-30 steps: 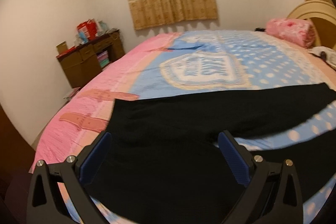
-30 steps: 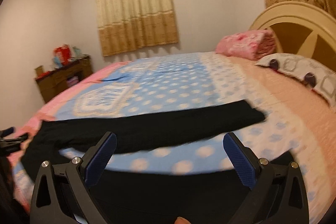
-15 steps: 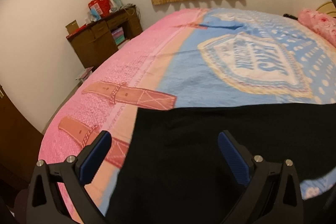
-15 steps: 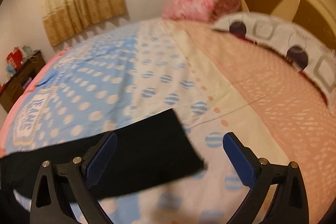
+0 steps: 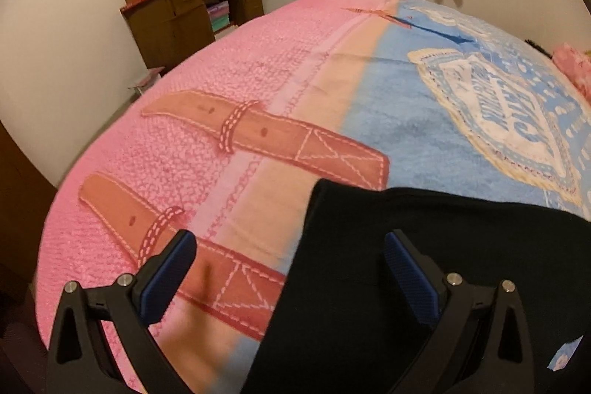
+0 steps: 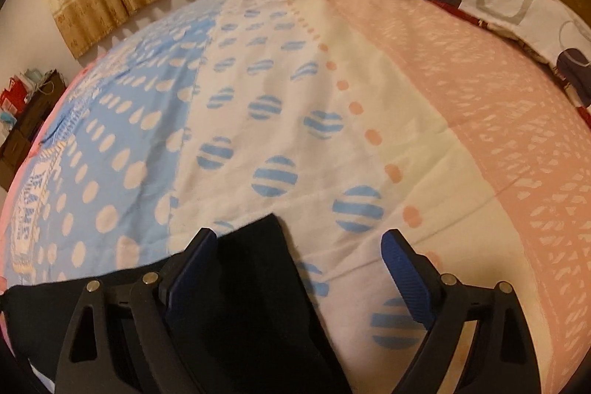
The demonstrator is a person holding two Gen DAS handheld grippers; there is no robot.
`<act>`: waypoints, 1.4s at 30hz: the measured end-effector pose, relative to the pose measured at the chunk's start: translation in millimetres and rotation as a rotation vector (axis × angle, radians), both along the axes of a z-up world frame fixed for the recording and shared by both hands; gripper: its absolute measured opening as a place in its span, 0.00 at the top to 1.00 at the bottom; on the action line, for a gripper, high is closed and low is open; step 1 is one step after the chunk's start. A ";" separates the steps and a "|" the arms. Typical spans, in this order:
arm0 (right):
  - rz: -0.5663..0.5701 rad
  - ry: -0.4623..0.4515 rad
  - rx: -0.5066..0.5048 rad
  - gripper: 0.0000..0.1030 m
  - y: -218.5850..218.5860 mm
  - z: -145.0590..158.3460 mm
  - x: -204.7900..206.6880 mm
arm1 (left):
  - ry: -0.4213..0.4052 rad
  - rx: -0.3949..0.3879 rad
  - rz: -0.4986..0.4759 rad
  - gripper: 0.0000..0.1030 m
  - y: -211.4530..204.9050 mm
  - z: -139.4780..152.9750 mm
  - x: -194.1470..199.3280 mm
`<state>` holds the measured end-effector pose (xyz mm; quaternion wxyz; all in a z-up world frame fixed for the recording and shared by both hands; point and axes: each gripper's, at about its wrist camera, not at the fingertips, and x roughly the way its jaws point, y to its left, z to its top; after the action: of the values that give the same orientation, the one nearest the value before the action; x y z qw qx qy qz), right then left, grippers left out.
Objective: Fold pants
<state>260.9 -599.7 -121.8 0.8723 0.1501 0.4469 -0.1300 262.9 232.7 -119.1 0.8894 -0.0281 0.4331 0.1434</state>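
The black knit fabric pants (image 5: 424, 283) are laid flat on the printed pink, blue and peach bed blanket (image 5: 258, 91), with their long axis running across the bed from the pink side toward the peach side. The waist end is seen in the left wrist view, where its edge falls between the fingers of the left gripper (image 5: 290, 268); the garment lies ahead of and to the right of that gripper. A leg end (image 6: 255, 268) is seen in the right wrist view, between the fingers of the right gripper (image 6: 299, 264) and toward its left finger, the cloth trailing away to the left.

Both grippers are held wide apart at the jaws and nothing is clamped in either. Whether the fingers touch the cloth cannot be told.

Each end of the garment is nearer to its own-side gripper; it is judged that the coming move turns on each gripper closing on the edge directly before it.

Containers: a dark brown wooden cabinet (image 5: 192, 21) stands by the wall, with boxes and red bags on top and folded items in an open shelf. Nothing belonging to the task is held in it.
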 end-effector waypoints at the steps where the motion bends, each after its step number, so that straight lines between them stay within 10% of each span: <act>1: -0.001 0.000 -0.008 0.14 0.6 -1.9 -0.5 | 0.002 -0.008 -0.005 0.00 2.2 -0.7 1.7; 12: 0.017 -0.002 -0.036 0.25 2.5 -3.0 2.9 | 0.039 -0.012 -0.090 0.13 -4.2 -5.1 43.4; 17: 0.048 -0.009 -0.053 0.34 5.6 -3.8 4.4 | 0.048 -0.051 -0.118 0.37 -4.1 -15.4 49.4; 24: 0.103 -0.037 -0.024 0.77 11.9 0.2 4.0 | 0.021 -0.103 -0.201 0.86 -11.2 -9.7 40.9; 28: 0.092 -0.066 0.003 0.92 11.3 4.9 -0.9 | -0.010 -0.135 -0.208 0.88 -3.5 0.2 32.6; 42: 0.134 -0.258 0.030 0.93 14.3 67.4 -65.3 | -0.173 -0.236 -0.244 0.88 10.3 60.7 -31.5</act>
<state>195.6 -585.4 -54.4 0.9269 0.1484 0.3418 -0.0442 231.5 243.1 -58.4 0.9247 -0.0920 0.3689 -0.0204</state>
